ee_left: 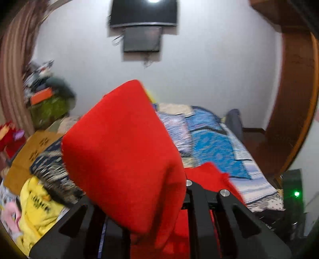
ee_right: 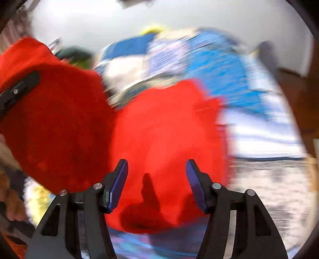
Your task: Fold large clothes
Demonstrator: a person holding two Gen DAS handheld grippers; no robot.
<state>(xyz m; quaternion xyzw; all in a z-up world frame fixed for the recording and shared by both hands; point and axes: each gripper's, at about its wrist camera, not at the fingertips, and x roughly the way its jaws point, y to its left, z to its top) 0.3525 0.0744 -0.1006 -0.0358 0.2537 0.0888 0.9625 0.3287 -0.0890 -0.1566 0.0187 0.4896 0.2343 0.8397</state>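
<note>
- In the right wrist view, we see the right gripper (ee_right: 157,179) with its two blue-padded fingers (ee_right: 117,185) spread wide apart; nothing sits between them, and they hang just above the cloth.
- Below and ahead of those fingers lies the large red fleece garment (ee_right: 165,127), spread on the bed, with the fingers' shadows falling on it. Its near edge ends short of the frame bottom; heavy motion blur hides any seams or sleeves.
- At the left of the same view, a raised fold of the garment drapes over the left gripper, of which only one black arm (ee_right: 18,89) shows, cut off by the frame edge.
- In the left wrist view, the left gripper (ee_left: 159,201) is largely buried: the red garment (ee_left: 123,151) covers its fingertips, so we cannot tell how far the jaws stand apart or whether they pinch the cloth. Only the black frame and two silver pivots are visible.
- Beyond the cloth we see the blue-and-white patterned bedspread (ee_left: 211,143) running toward the far wall.
- To the left lie a crumpled yellow printed cloth (ee_left: 37,207), a dark striped textile (ee_left: 49,169) and a brown cardboard box (ee_left: 26,157), all blurred.
- On the far white wall hangs a dark flat screen (ee_left: 143,12), cut off at the top.
</note>
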